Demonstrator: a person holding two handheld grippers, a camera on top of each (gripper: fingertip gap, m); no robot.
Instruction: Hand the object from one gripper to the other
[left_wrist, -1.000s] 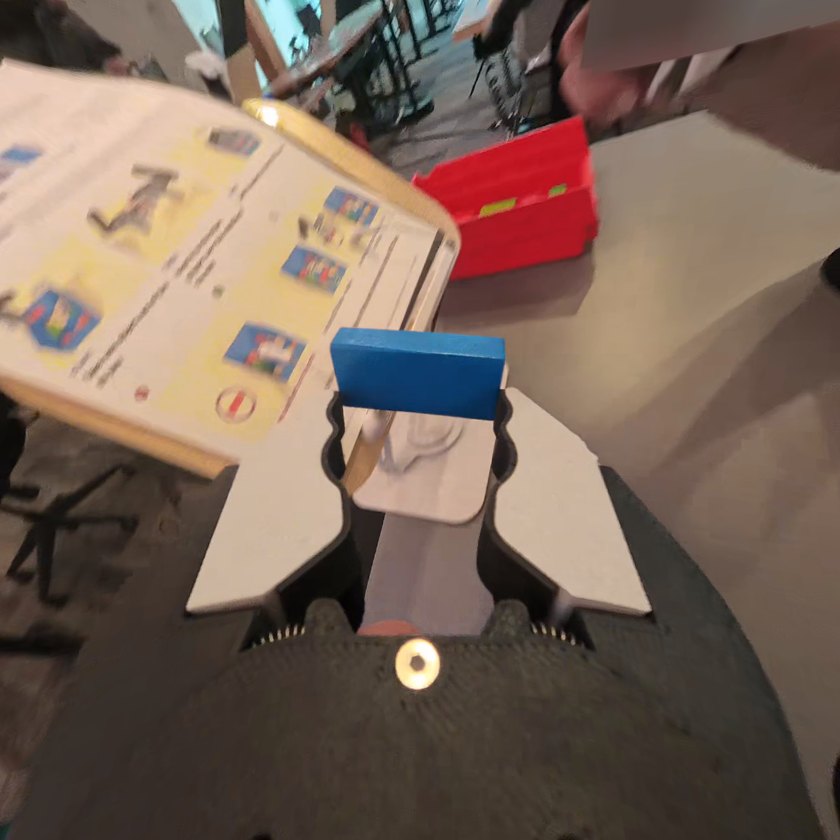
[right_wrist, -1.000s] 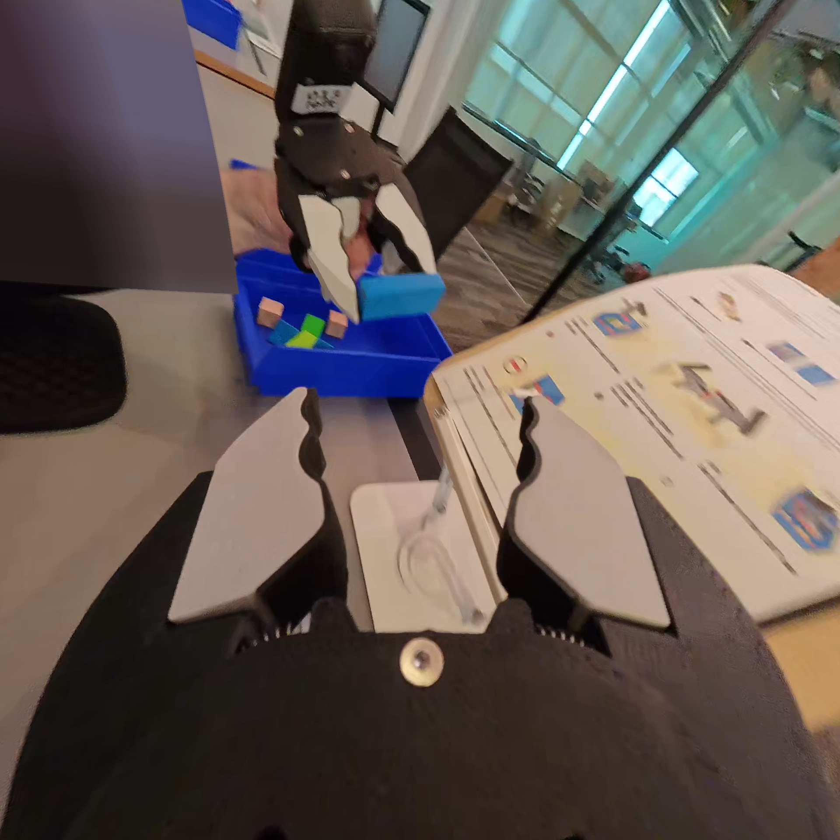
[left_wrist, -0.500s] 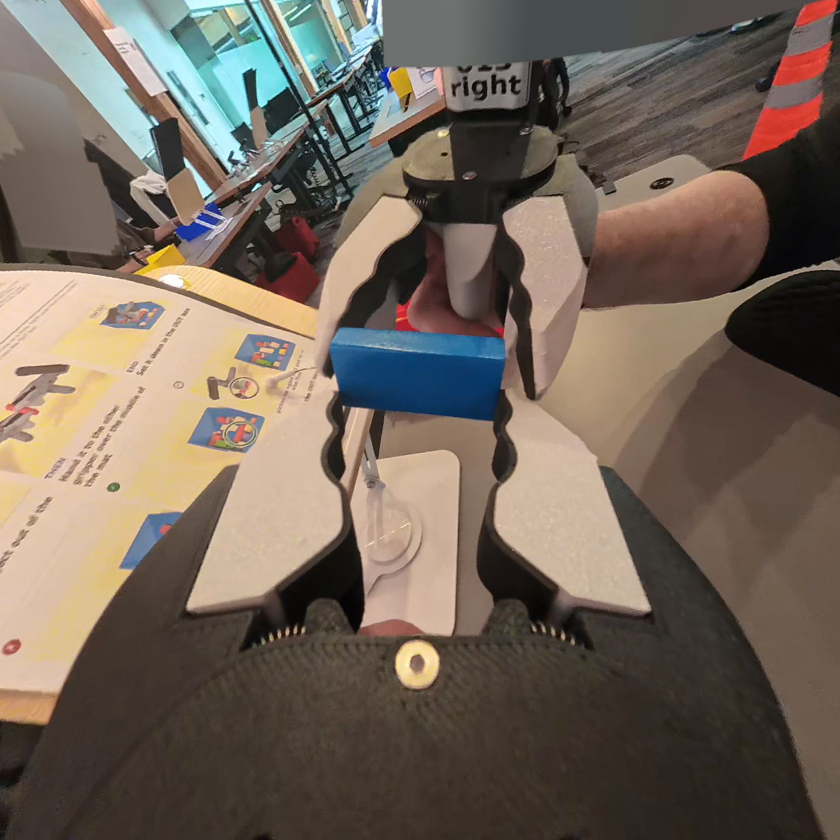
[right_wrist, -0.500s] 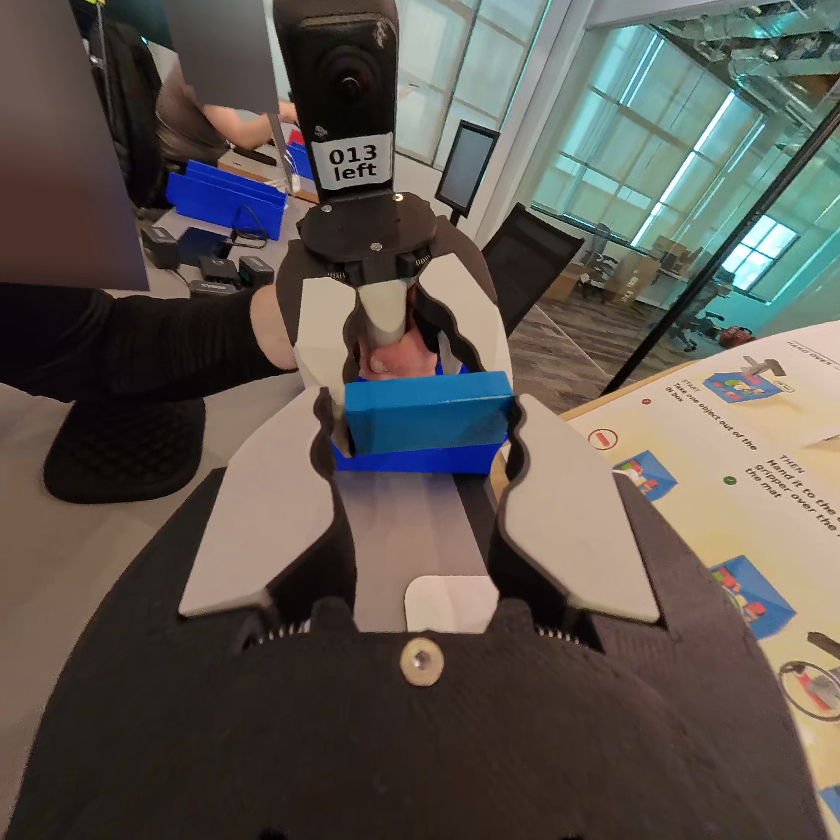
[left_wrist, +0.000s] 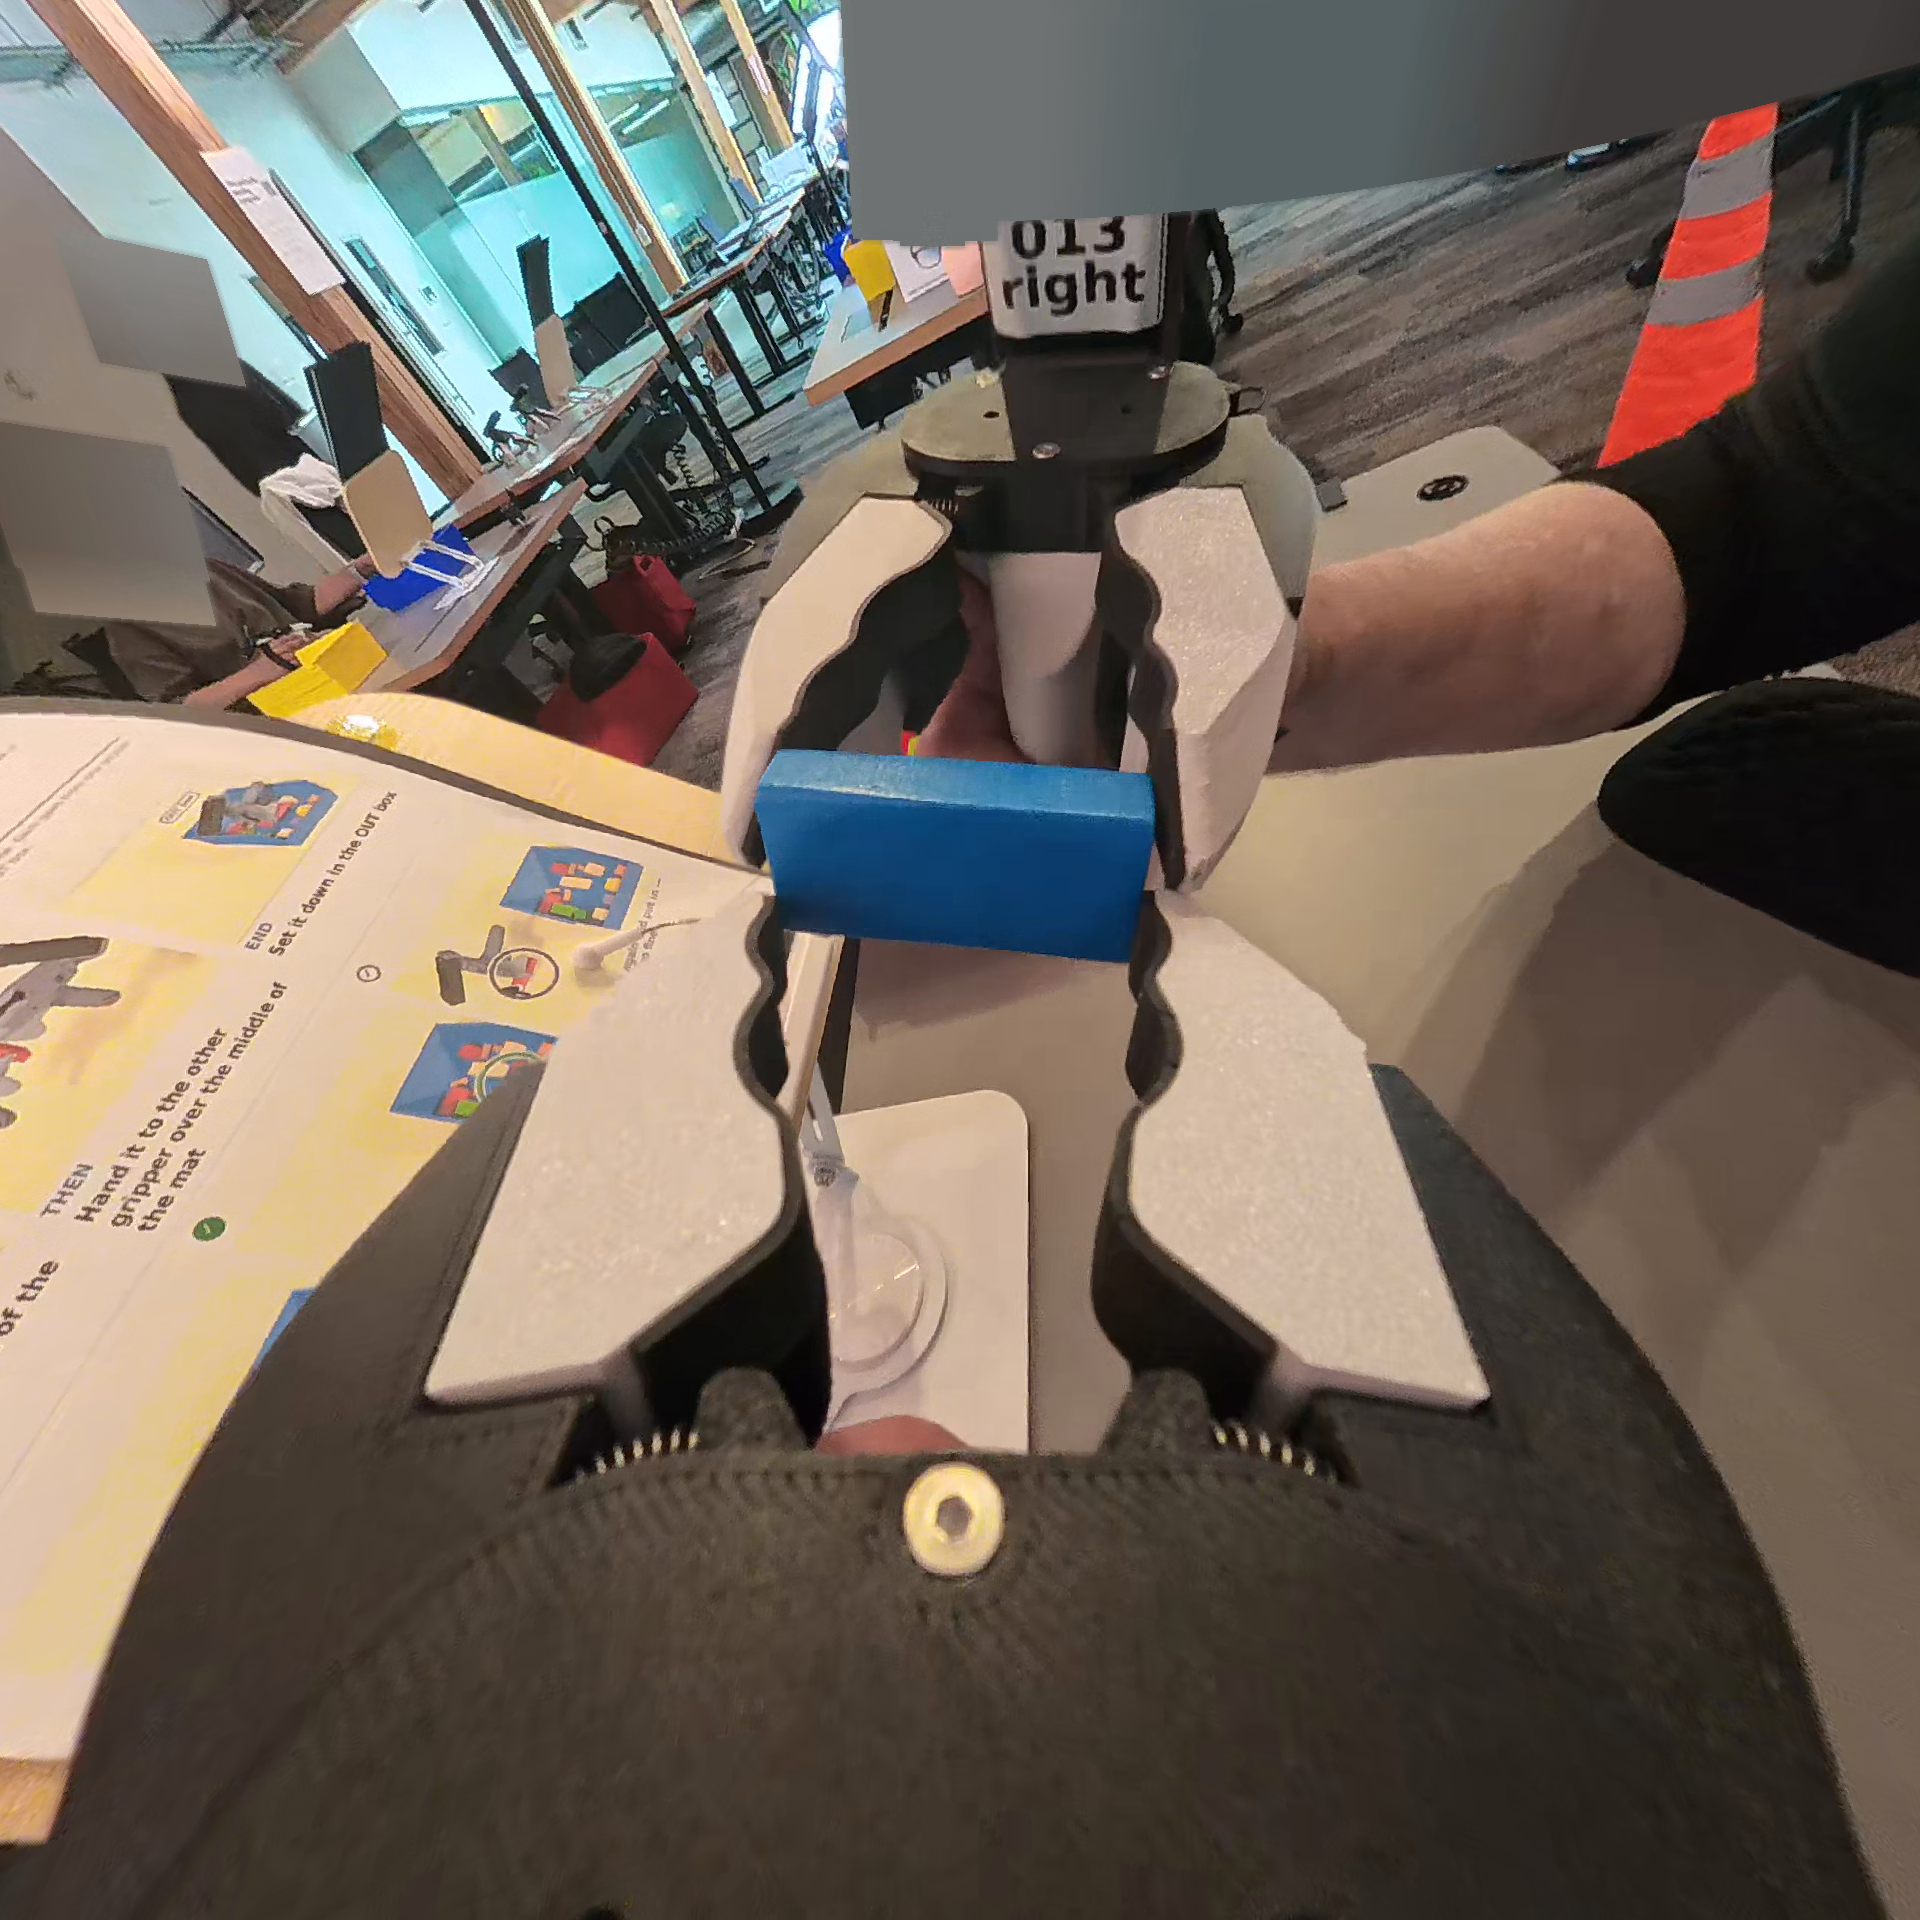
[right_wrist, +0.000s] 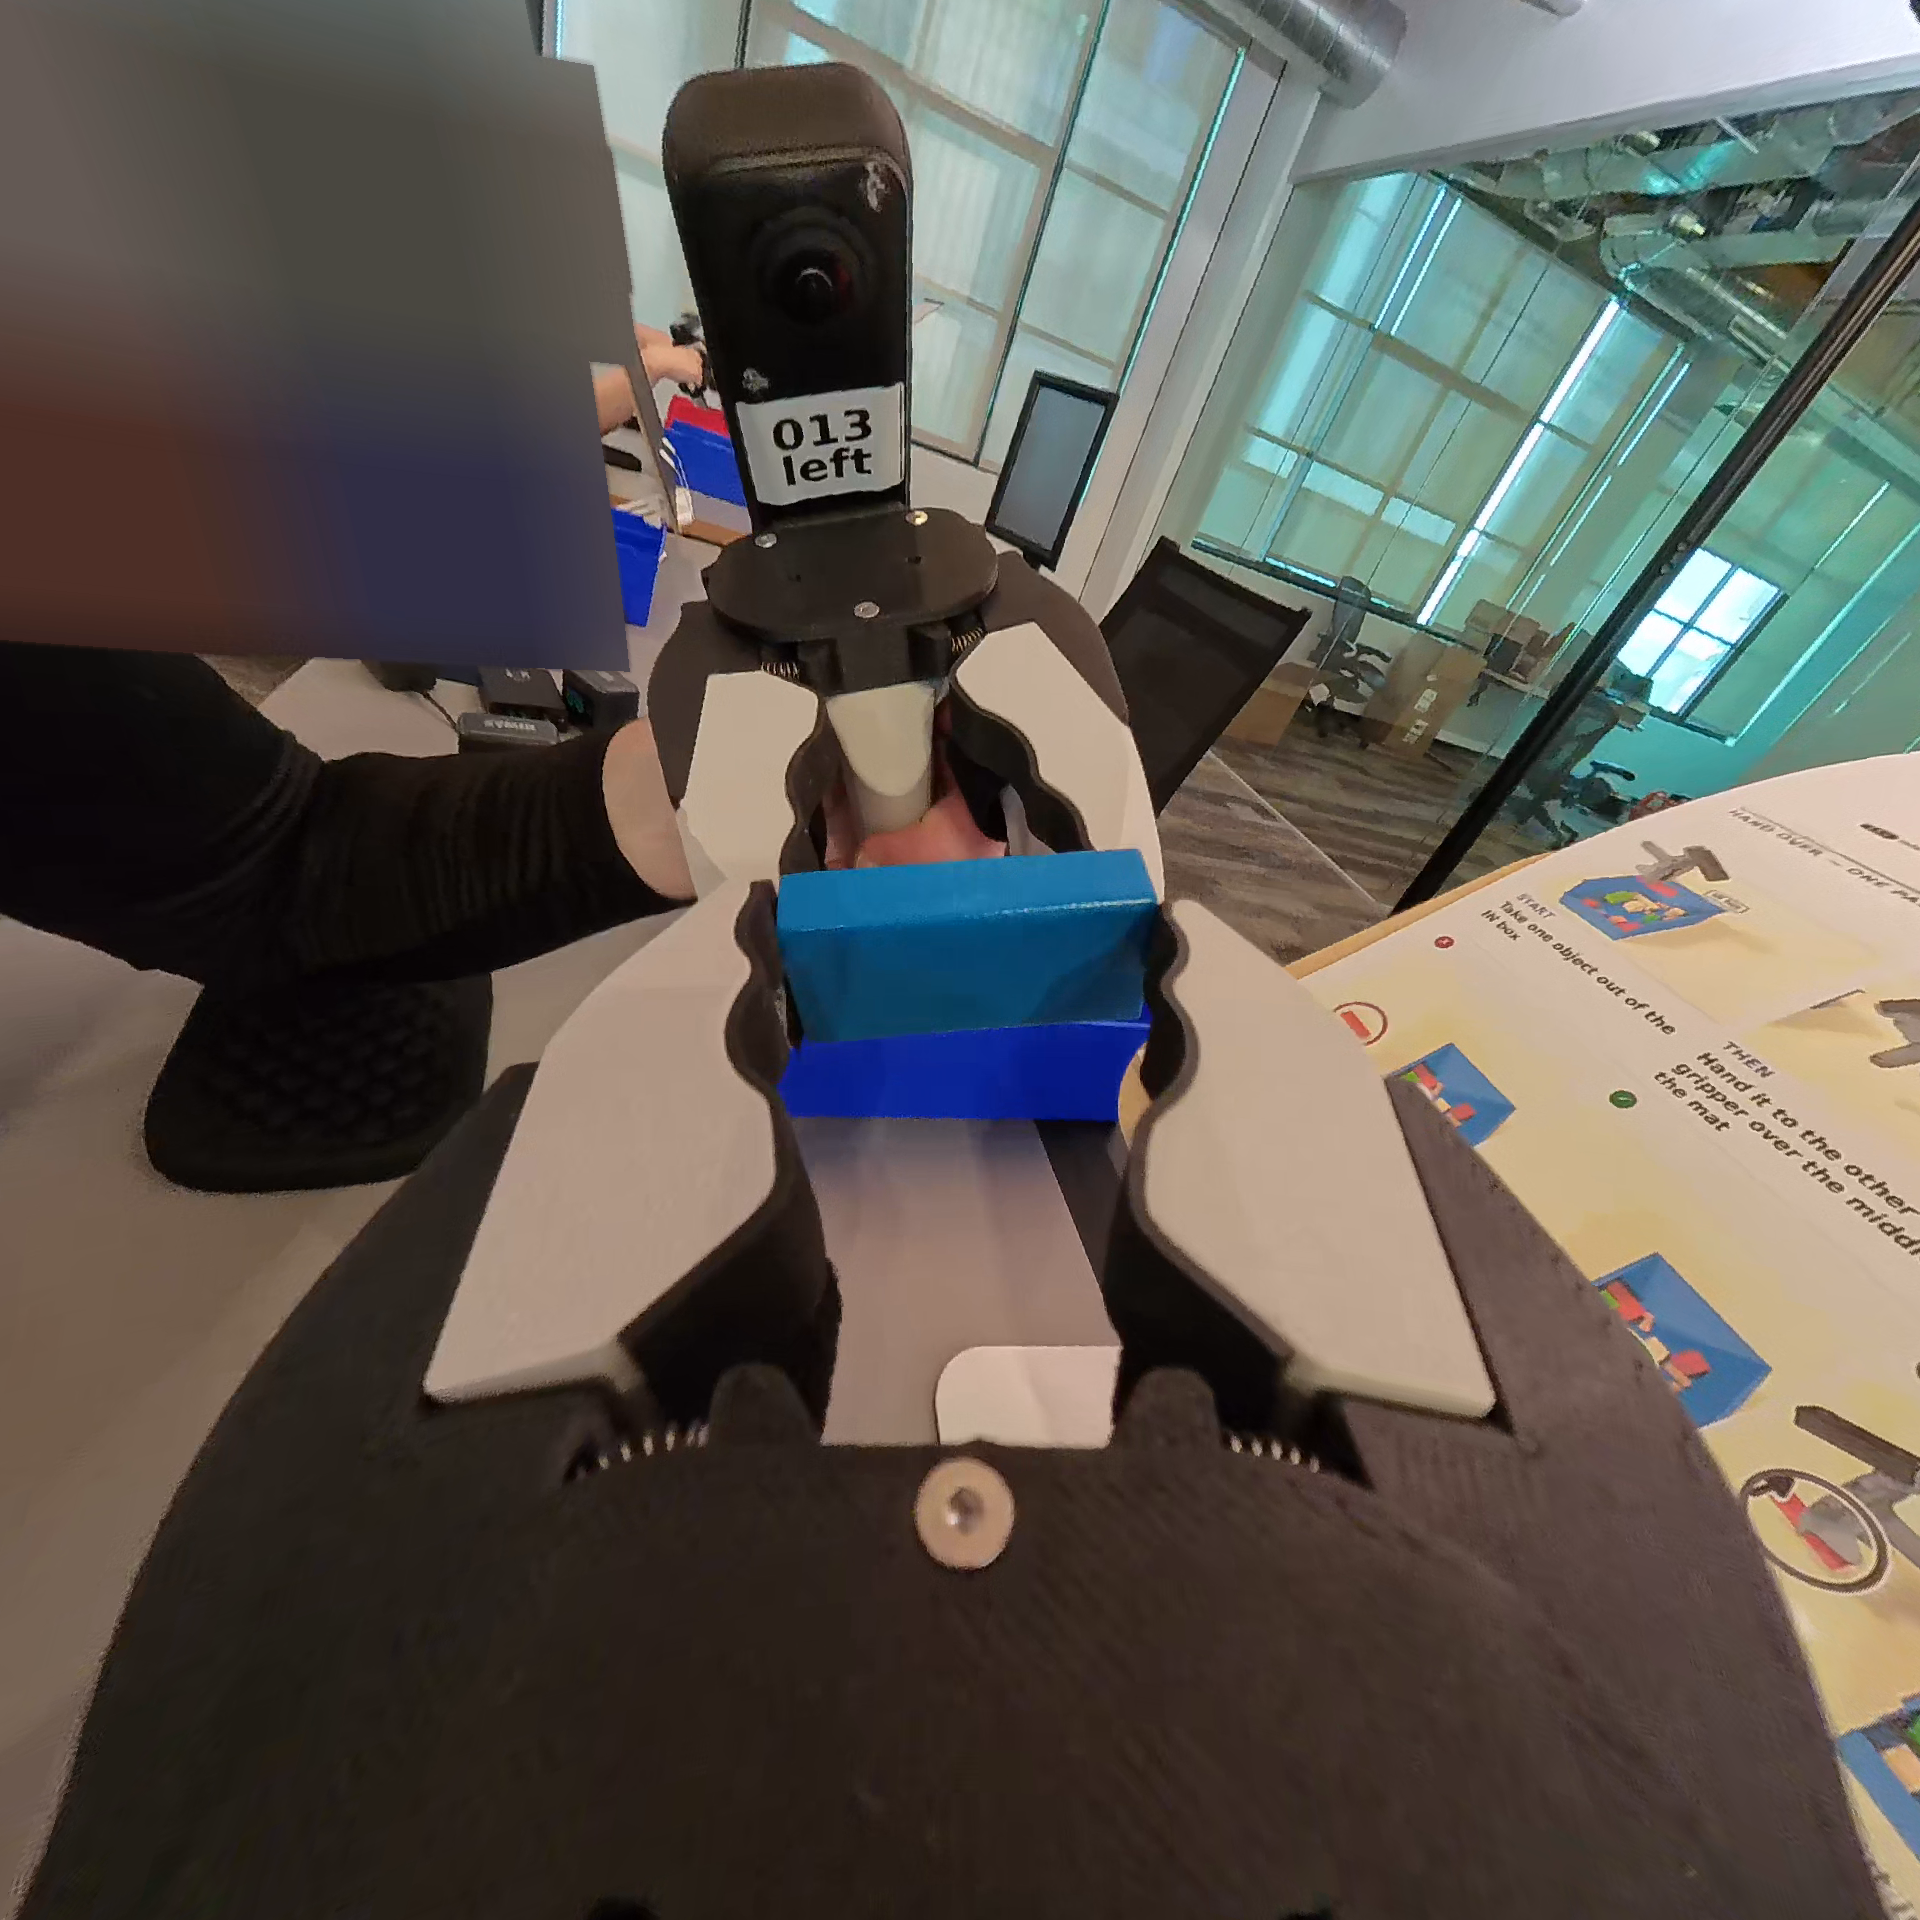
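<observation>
— Where is the blue block (left_wrist: 954, 854) kept?

— It is held in the air between both claws. The left gripper (left_wrist: 951, 925) is clamped on its two ends, and the right gripper (right_wrist: 961, 961) is closed on the same ends.

— What can be spoiled?

— If one grasp is released while the other is weak, the block can be dropped on the grey table (left_wrist: 1455, 1091) or the instruction sheet (left_wrist: 260, 987). An open office with desks (left_wrist: 582, 468) is seen behind.
</observation>
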